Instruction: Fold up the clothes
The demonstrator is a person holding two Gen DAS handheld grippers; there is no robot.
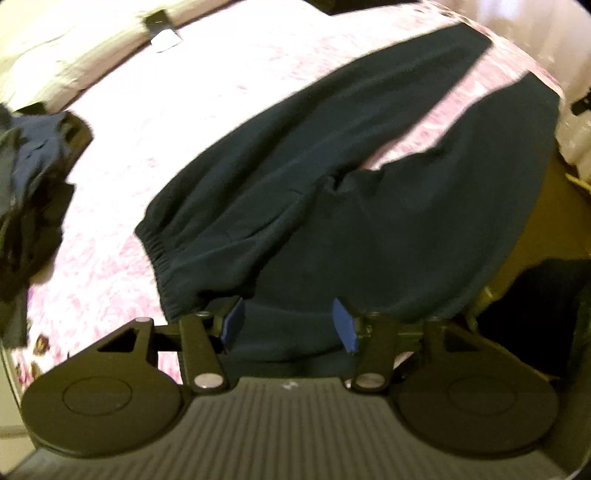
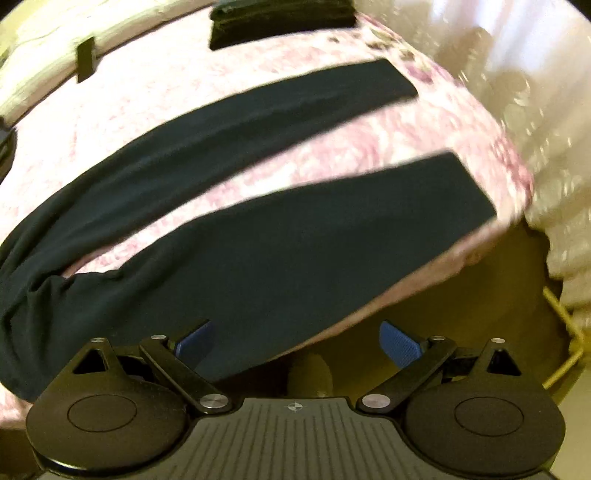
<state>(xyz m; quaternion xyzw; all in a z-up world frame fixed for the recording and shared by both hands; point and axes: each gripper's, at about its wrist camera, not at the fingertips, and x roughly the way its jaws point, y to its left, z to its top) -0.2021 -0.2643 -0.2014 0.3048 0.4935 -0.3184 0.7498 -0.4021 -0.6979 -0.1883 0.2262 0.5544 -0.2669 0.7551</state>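
Observation:
Dark navy trousers (image 1: 369, 192) lie spread flat on a pink floral bed cover (image 1: 184, 110), the elastic waistband (image 1: 162, 254) at the left and both legs running to the right. In the right wrist view the two legs (image 2: 295, 243) lie apart with cover between them. My left gripper (image 1: 290, 323) is open, its blue pads on either side of the trousers' near edge by the waist. My right gripper (image 2: 297, 341) is open wide over the near edge of the nearer leg, holding nothing.
A heap of dark clothes (image 1: 29, 177) lies at the bed's left. A folded dark garment (image 2: 280, 22) sits at the far side of the bed. A small black and white object (image 1: 160, 27) lies near the far edge. The bed's near edge (image 2: 424, 273) drops off to the right.

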